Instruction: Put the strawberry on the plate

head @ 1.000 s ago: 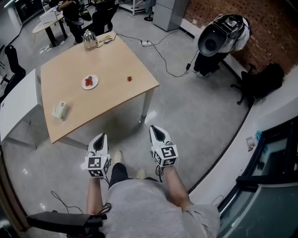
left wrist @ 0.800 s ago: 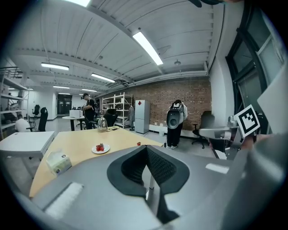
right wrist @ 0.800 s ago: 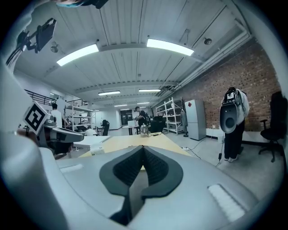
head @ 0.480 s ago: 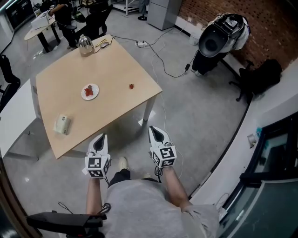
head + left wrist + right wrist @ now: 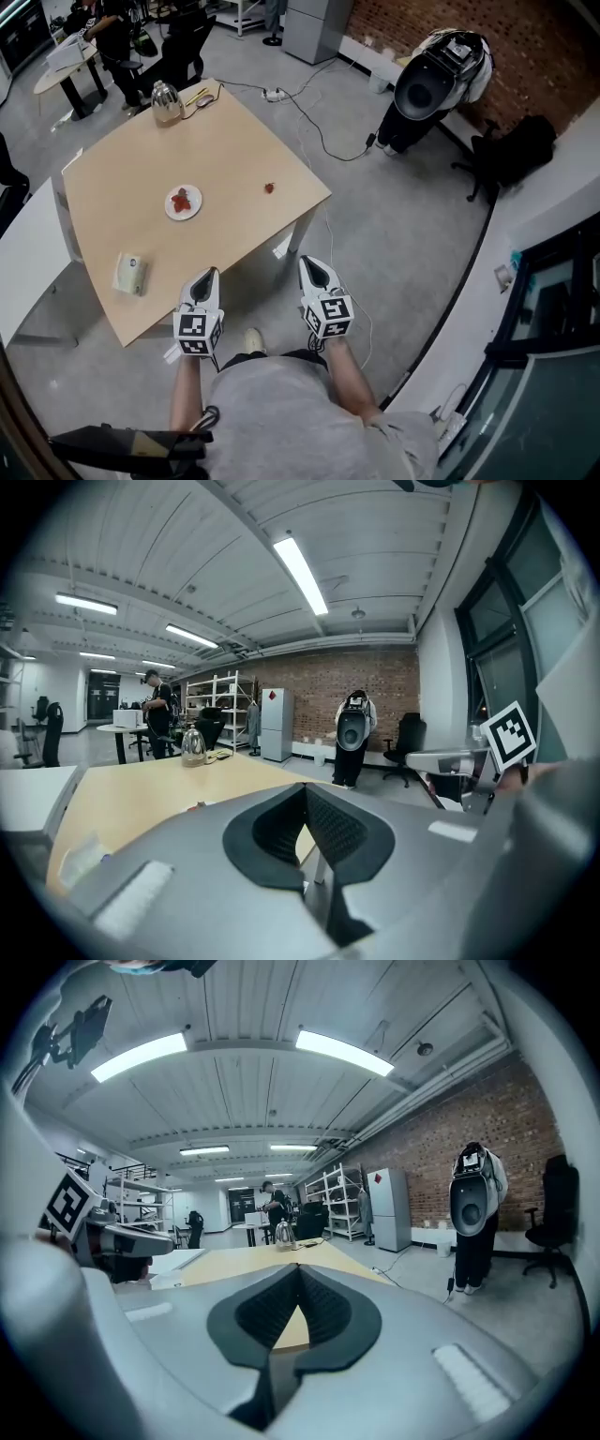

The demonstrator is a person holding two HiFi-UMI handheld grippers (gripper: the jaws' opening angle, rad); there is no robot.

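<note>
A small red strawberry (image 5: 269, 187) lies on the wooden table (image 5: 225, 141) near its right side. Left of it sits a white plate (image 5: 183, 202) with something red on it. My left gripper (image 5: 202, 281) and right gripper (image 5: 313, 266) hover side by side off the table's near edge, above the floor, both shut and holding nothing. In each gripper view the jaws meet at their tips with the tabletop beyond; the strawberry is not visible there.
A pale packet (image 5: 130, 273) lies near the table's front left corner and a metal kettle (image 5: 165, 102) stands at the far corner. A cable (image 5: 323, 141) trails over the floor right of the table. A large black speaker-like device (image 5: 431, 84) stands by the brick wall.
The table has shifted closer and rightward in the head view as the person walks toward it. Both grippers keep their pose and stay shut.
</note>
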